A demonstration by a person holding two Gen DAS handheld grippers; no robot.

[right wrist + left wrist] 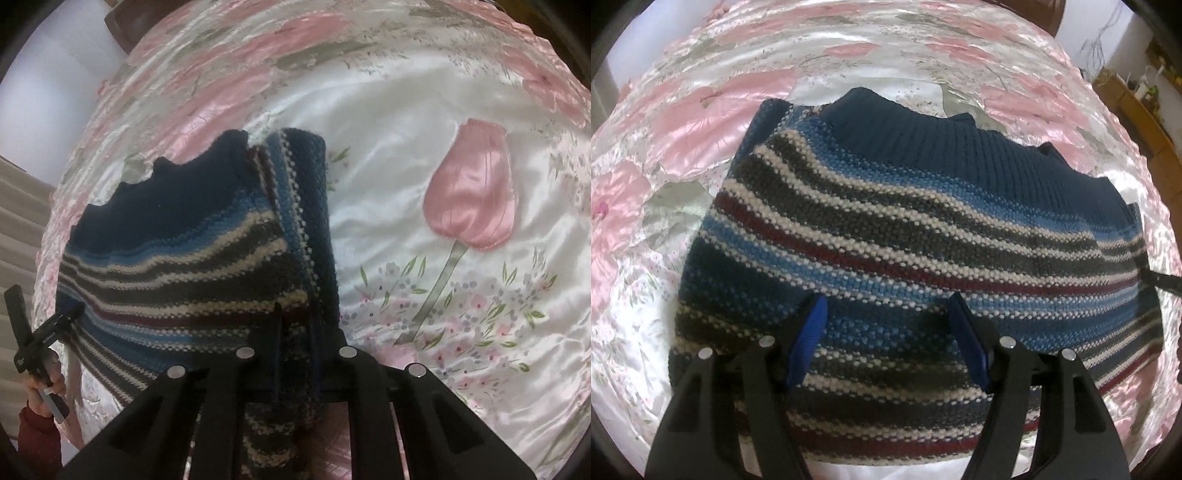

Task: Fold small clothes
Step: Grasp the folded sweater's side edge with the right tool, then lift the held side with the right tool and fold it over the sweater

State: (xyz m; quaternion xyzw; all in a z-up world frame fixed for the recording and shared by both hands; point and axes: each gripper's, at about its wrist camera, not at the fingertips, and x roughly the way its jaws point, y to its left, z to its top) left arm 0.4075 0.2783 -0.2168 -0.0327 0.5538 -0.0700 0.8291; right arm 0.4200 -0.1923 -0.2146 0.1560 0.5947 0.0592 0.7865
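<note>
The striped sweater (905, 236) lies on the floral bedspread (701, 110), its side sleeve folded inward, with the left tongs (888, 332) spread open just above its lower half and the right tongs (295, 332) clamped on the knit at the folded edge.

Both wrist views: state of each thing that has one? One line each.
striped sweater: lying on the bed, right side folded over onto the body, bottom right edge pinched.
left gripper: open, fingers spread over the sweater, gripping nothing.
right gripper: shut on the sweater's folded edge.
floral bedspread: spread out, lightly wrinkled, under the sweater.
</note>
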